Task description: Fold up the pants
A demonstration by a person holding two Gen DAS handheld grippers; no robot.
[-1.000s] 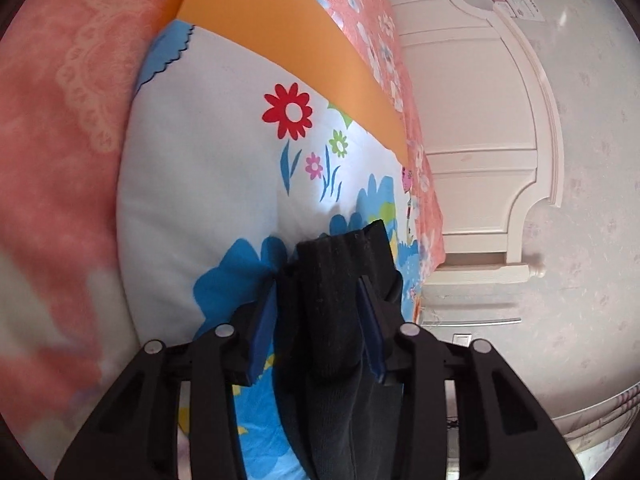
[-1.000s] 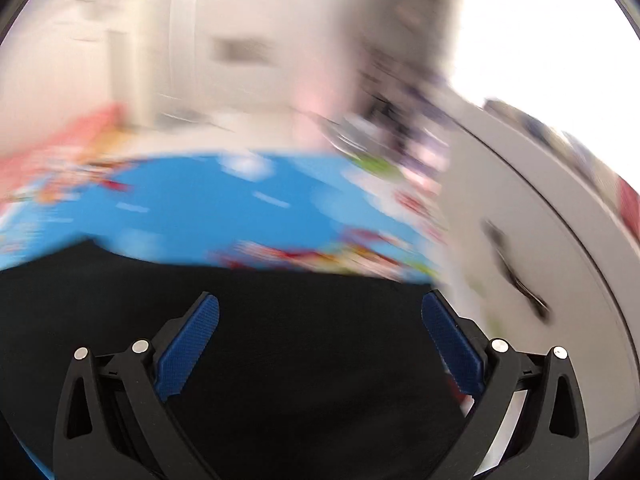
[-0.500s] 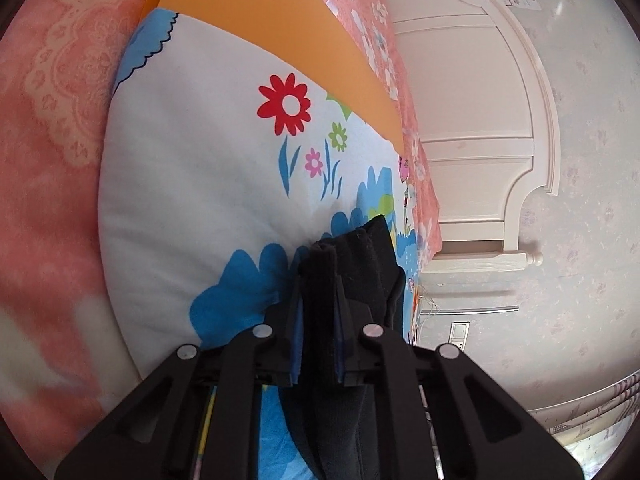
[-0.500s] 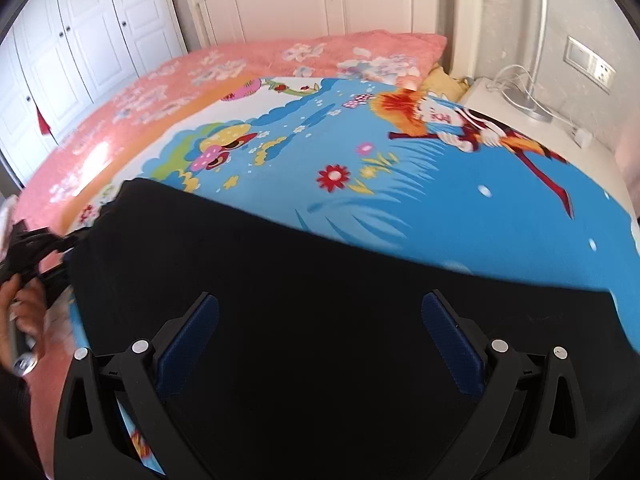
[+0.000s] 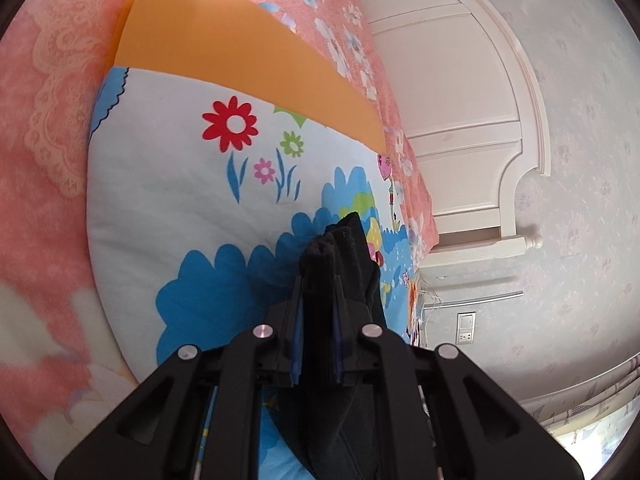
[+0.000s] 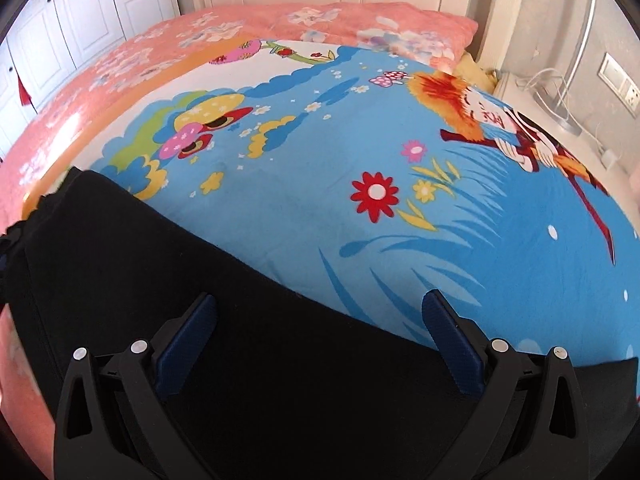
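The pants (image 6: 240,360) are plain black, and both the left gripper (image 5: 316,320) and the right gripper (image 6: 320,344) are black with dark blue pads (image 6: 186,344). The quilt (image 6: 320,184) is bright blue and white with an orange band, printed with red, pink and yellow flowers, mushrooms and a cartoon figure with orange hair. Beneath it, the bedspread (image 5: 44,128) is salmon pink with pale lace-like and floral patterns, and the headboard (image 5: 460,120) is cream white.
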